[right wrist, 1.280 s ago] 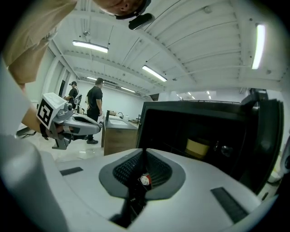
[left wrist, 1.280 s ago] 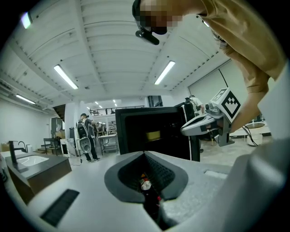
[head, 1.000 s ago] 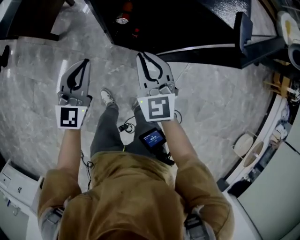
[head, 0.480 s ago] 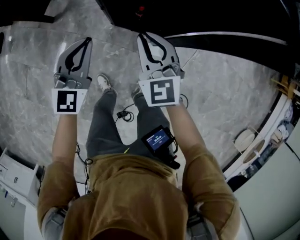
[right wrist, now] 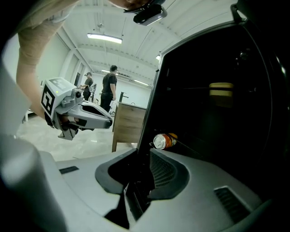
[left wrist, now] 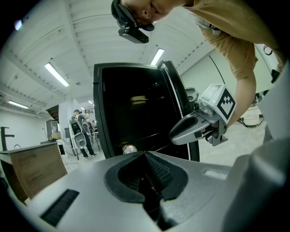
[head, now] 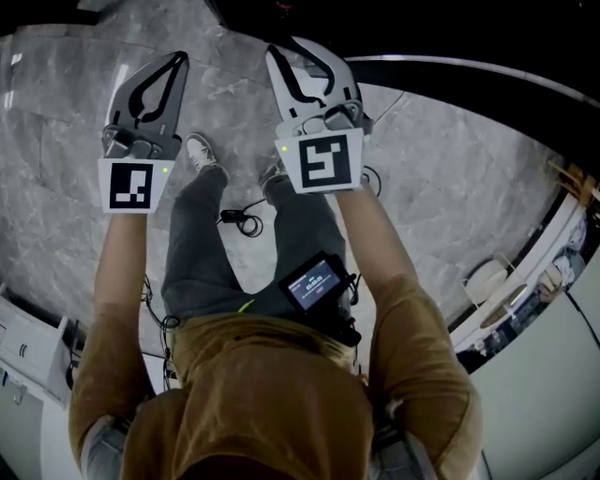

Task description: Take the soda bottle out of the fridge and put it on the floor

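Note:
The soda bottle [right wrist: 165, 141], with an orange label and a silver cap, lies on its side on a shelf in the dark open fridge [right wrist: 217, 99]. The left gripper view shows its cap [left wrist: 129, 148] just beyond the jaw tips. My right gripper [right wrist: 142, 156] points at the fridge's left edge with the bottle a little ahead; its jaws are opening, with a narrow gap and nothing between them. My left gripper [left wrist: 146, 156] is shut and empty. In the head view both grippers, left [head: 173, 61] and right [head: 295, 47], are held side by side before the fridge [head: 394, 28].
The fridge door [left wrist: 174, 90] stands open on the right. A wooden cabinet [right wrist: 129, 124] stands left of the fridge. People [right wrist: 108, 93] stand far behind. The floor is grey marble [head: 450, 187], with a cable [head: 234, 220] by the person's feet and a white appliance [head: 23, 347] at lower left.
Both grippers have moved forward toward the fridge, which now fills the top of the head view. The right jaws have parted slightly.

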Action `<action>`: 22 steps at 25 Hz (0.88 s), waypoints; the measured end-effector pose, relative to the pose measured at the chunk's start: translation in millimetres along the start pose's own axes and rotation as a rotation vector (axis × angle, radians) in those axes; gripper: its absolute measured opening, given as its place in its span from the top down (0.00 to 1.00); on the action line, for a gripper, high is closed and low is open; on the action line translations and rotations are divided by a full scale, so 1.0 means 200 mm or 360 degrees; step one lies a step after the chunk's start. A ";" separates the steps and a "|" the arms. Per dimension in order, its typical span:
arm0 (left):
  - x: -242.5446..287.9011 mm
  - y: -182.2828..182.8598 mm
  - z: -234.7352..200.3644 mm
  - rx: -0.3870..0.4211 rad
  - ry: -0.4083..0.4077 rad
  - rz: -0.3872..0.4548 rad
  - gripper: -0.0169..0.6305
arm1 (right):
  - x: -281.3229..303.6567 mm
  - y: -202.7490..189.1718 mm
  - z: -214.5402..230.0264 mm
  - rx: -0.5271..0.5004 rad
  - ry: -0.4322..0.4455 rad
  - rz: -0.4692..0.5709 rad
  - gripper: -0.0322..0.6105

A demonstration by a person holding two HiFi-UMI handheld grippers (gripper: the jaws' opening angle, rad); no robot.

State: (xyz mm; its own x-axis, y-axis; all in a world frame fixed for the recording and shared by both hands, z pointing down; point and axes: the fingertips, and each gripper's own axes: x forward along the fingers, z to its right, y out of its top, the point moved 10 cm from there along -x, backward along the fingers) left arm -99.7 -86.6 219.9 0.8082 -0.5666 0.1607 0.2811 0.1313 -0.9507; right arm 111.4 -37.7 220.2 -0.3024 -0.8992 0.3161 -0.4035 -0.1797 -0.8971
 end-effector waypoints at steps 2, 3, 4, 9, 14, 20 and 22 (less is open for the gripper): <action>0.04 -0.04 -0.01 0.0063 -0.0002 -0.0005 0.98 | 0.04 -0.04 0.01 -0.0028 0.0007 0.0010 0.83; 0.06 -0.06 -0.01 0.0104 -0.0011 -0.0014 0.98 | 0.07 -0.08 0.02 -0.0044 0.0009 0.0014 0.83; 0.10 -0.10 0.00 0.0140 -0.0023 -0.0023 0.98 | 0.10 -0.13 0.03 -0.0057 0.0012 0.0013 0.82; 0.34 -0.49 0.01 0.0209 -0.0064 -0.0053 0.98 | 0.36 -0.55 0.07 -0.0094 0.0019 -0.0044 0.80; 0.43 -0.72 0.03 0.0157 -0.0051 -0.0013 0.98 | 0.50 -0.78 0.04 -0.0119 0.0005 -0.0078 0.78; 0.50 -0.87 0.04 0.0172 -0.0084 0.0005 0.98 | 0.59 -0.92 0.04 -0.0122 -0.0038 -0.0089 0.77; 0.52 -0.91 0.03 0.0190 -0.0099 0.0006 0.98 | 0.63 -0.96 0.04 -0.0105 -0.0051 -0.0089 0.77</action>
State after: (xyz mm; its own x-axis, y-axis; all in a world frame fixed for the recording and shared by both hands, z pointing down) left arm -62.9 -164.8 411.8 0.8388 -0.5149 0.1769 0.3346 0.2312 -0.9135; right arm 157.2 -119.0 429.7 -0.2505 -0.9011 0.3540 -0.4752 -0.2041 -0.8559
